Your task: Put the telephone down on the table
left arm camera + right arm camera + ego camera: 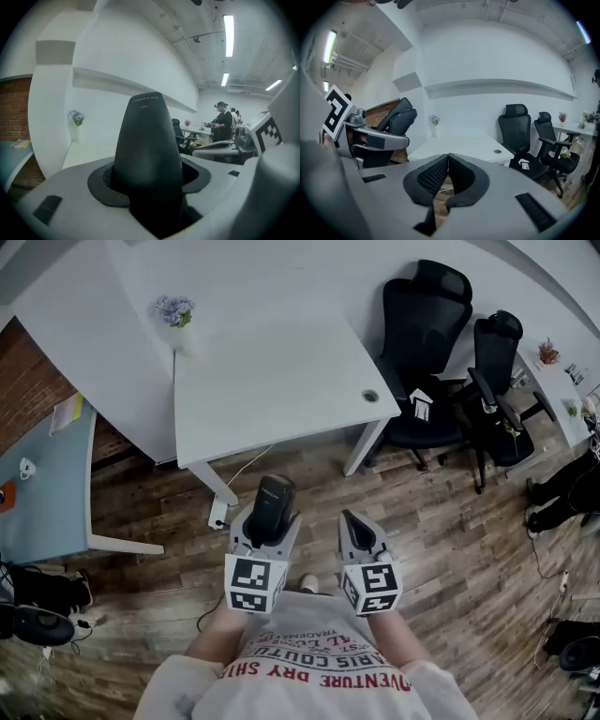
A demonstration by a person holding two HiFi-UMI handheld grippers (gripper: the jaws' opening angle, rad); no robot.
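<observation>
A black telephone handset (273, 505) stands upright between the jaws of my left gripper (266, 526), which is shut on it; in the left gripper view the telephone (147, 145) fills the middle. My right gripper (357, 526) is beside it to the right, shut with nothing between its pads (448, 174). Both are held over the wooden floor, short of the white table (281, 381). From the right gripper view, the table (459, 145) lies ahead and the left gripper with the telephone (396, 117) shows at left.
A small vase of flowers (175, 315) stands at the table's far left corner. Two black office chairs (441, 343) stand right of the table. A blue-topped desk (47, 474) is at left. People stand at desks far off (222, 119) in the left gripper view.
</observation>
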